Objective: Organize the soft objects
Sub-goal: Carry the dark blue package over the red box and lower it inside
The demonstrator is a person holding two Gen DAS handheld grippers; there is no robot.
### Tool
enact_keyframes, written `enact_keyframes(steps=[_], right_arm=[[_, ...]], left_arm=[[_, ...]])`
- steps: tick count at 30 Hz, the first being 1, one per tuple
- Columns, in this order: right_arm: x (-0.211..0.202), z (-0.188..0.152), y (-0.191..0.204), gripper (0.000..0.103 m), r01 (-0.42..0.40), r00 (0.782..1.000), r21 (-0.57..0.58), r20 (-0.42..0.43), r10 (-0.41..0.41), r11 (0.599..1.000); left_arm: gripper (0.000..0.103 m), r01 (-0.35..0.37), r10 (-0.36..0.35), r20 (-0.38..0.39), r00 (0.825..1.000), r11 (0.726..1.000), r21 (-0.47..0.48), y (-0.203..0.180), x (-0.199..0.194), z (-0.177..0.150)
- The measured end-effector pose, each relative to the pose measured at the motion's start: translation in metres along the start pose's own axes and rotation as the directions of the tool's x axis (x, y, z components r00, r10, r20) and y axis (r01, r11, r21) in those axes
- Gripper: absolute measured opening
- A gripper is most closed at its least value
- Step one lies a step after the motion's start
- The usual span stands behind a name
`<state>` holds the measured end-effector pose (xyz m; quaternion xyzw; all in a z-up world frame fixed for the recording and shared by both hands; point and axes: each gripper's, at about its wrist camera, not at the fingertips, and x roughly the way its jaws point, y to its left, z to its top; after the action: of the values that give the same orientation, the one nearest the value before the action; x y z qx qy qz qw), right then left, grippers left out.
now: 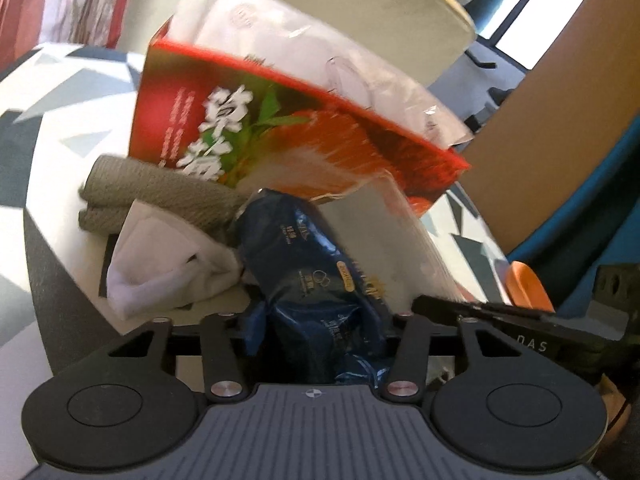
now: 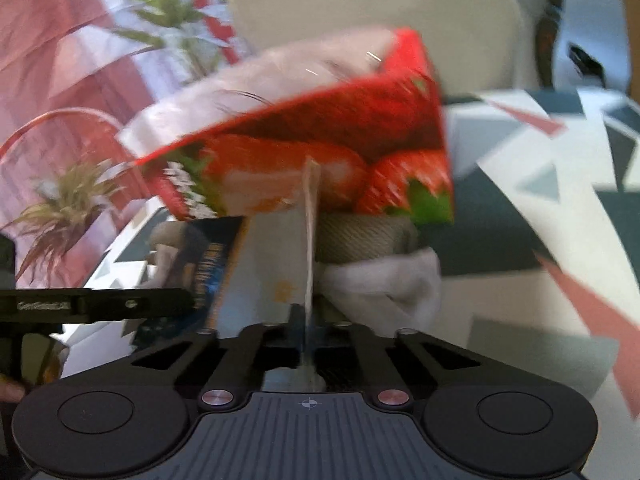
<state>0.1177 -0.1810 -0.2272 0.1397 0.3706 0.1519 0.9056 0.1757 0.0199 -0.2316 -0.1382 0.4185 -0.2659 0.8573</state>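
Observation:
My left gripper (image 1: 320,344) is shut on a crinkly dark blue packet (image 1: 312,272), which fills the gap between its jaws. My right gripper (image 2: 306,320) is shut on the thin edge of a clear plastic-wrapped flat pack (image 2: 310,220). That pack stands edge-on and reaches up to a tilted red strawberry box (image 2: 320,152). The box (image 1: 280,132) holds white packs in clear wrap (image 1: 288,32). In front of it lie a rolled grey towel (image 1: 160,192) and a crumpled white cloth (image 1: 160,264). The blue packet (image 2: 208,264) shows at the left in the right wrist view.
Everything sits on a table with a grey, white and red triangle pattern (image 2: 560,200). A beige chair back (image 1: 360,0) stands behind the box. A brown cardboard panel (image 1: 560,100) and an orange object (image 1: 524,284) are at the right. A potted plant (image 2: 68,200) is at the left.

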Motion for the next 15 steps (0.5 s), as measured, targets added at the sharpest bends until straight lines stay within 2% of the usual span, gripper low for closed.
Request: enact_keyframes(steps=[3, 8, 15], right_arm=[[-0.012, 0.010, 0.016, 0.002, -0.028, 0.999, -0.064, 0.031, 0.030, 0.998], [-0.031, 0.029, 0.045, 0.002, -0.060, 0.993, -0.171, 0.091, 0.076, 0.984], [-0.053, 0.065, 0.068, 0.002, -0.090, 0.978, -0.245, 0.162, 0.132, 0.965]], left_arm=[[0.039, 0.032, -0.033, 0.020, 0.999, 0.999, 0.014, -0.006, -0.010, 0.005], [0.037, 0.055, -0.058, 0.096, 0.994, 0.998, 0.028, -0.012, -0.036, 0.017], [0.034, 0.047, -0.065, 0.226, 0.972, 0.995, 0.085, -0.027, -0.078, 0.052]])
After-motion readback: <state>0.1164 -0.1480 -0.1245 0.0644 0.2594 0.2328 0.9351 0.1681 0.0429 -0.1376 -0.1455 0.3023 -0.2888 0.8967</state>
